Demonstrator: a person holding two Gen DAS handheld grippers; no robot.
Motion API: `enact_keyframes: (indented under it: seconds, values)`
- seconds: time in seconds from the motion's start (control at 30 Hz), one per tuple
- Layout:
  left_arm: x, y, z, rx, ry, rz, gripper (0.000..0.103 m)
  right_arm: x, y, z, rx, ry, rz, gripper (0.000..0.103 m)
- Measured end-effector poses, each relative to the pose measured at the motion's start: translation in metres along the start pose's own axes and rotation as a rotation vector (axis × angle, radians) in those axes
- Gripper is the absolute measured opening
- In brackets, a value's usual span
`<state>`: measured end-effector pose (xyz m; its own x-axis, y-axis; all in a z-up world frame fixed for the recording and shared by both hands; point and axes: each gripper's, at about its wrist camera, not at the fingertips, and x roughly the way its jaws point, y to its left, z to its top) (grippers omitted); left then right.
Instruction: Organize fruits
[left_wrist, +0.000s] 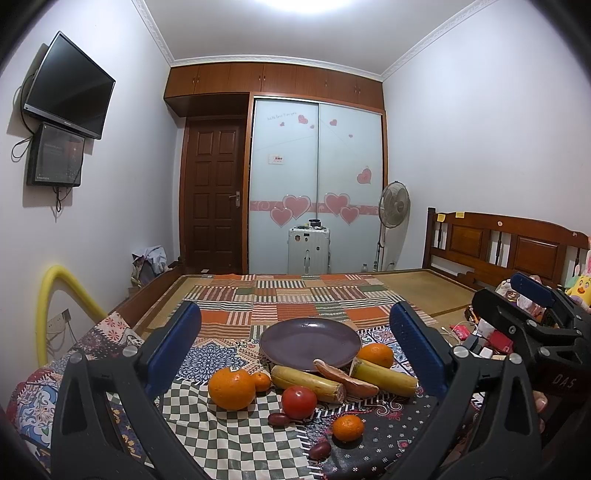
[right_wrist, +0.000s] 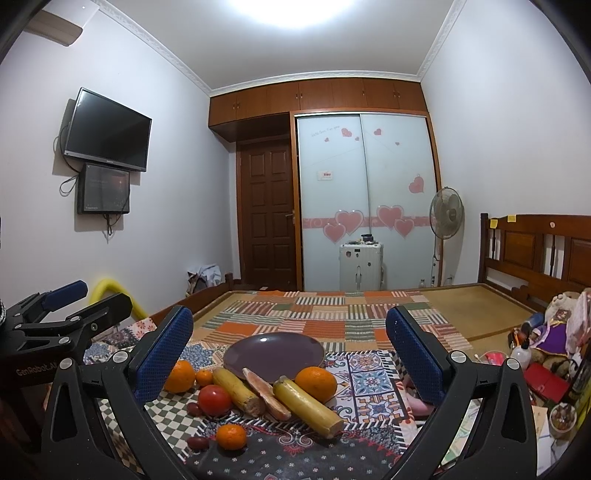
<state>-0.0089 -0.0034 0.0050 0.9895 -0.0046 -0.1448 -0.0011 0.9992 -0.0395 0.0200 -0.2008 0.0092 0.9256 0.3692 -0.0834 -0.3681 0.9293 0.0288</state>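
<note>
Both tools hang above the patterned cloth, the left gripper (left_wrist: 295, 332) with its blue-padded jaws spread wide and nothing between them, the right gripper (right_wrist: 290, 341) released just the same and just as bare. Nearest the cameras, a small dark red date (left_wrist: 319, 450) lies at the cloth's front, a small orange mandarin (left_wrist: 348, 427) just behind it, then a second dark date (left_wrist: 279, 420) touching a round red tomato (left_wrist: 299, 401). Left of that sits a big stickered orange (left_wrist: 231, 388) with a tiny mandarin (left_wrist: 261, 381) tucked against it. Behind the tomato, a yellow-green length of cut cane (left_wrist: 308, 383), a pinkish sweet potato (left_wrist: 345, 376) and a second thick yellow cane piece (left_wrist: 384, 376) lie side by side, angled, their far ends against a shallow round purple plate (left_wrist: 310, 341), with another orange (left_wrist: 376, 355) beside its right rim. The plate has nothing on it. The patchwork cloth (right_wrist: 369, 384) stretches open to the right of the fruit, and striped bedding (left_wrist: 303, 299) runs clear behind. Clutter of toys and boxes (right_wrist: 546, 354) crowds the right edge. Farther off, a white suitcase (left_wrist: 308, 249) stands before the heart-decorated wardrobe doors (left_wrist: 317, 177)
</note>
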Motion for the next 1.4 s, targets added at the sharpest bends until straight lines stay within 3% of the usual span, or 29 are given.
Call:
enact_keyframes:
  seconds: [0.93,1.13,1.23,1.4]
  values:
    - [0.006,0.001,-0.005,0.016,0.015,-0.005,0.103,0.011,0.000,-0.005,-0.001,0.026,0.010,0.103]
    - [0.033,0.015,-0.019,0.019,0.108,0.009,0.102,0.040,-0.007,-0.023,-0.039,0.122,0.007,0.103]
    - [0.045,0.024,-0.028,0.024,0.160,0.023,0.091,0.058,-0.013,-0.038,-0.054,0.198,0.010,0.102]
    - [0.074,0.046,-0.049,0.016,0.286,0.042,0.082,0.081,-0.024,-0.063,-0.056,0.321,0.032,0.090]
